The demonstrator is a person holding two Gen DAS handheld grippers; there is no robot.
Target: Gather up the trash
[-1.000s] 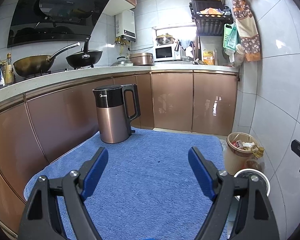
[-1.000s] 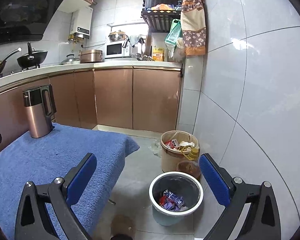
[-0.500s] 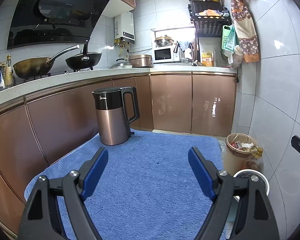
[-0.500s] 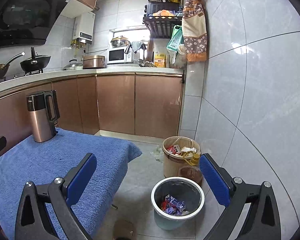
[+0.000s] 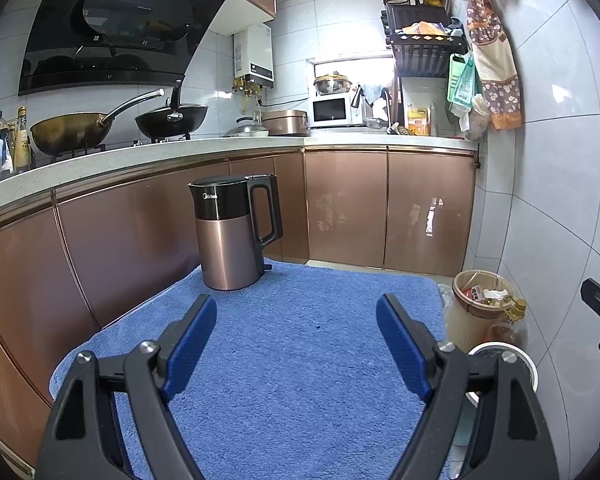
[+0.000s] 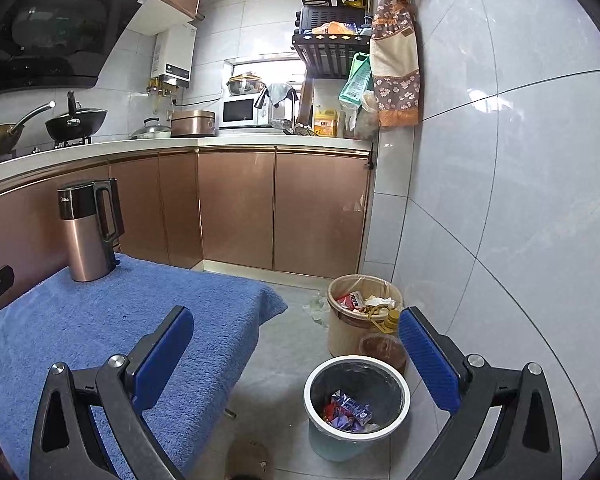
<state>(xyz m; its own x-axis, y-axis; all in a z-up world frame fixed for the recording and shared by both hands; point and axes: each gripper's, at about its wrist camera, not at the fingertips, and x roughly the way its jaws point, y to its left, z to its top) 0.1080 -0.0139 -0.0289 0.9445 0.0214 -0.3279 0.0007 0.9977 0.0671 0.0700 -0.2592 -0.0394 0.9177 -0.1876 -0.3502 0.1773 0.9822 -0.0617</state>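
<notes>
Blue towel (image 5: 300, 380) (kettle (image 5: 236, 236) on it) | tiled kitchen floor (image 6: 284, 360) | both grippers' fingers wide apart, holding nothing

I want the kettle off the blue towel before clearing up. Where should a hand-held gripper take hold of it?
Grip the kettle by its black loop handle, coming from the right in the left wrist view. It stands upright with the handle facing that way, and the handle's slim vertical bar probably suits the jaws better than the wide, smooth body.
</notes>
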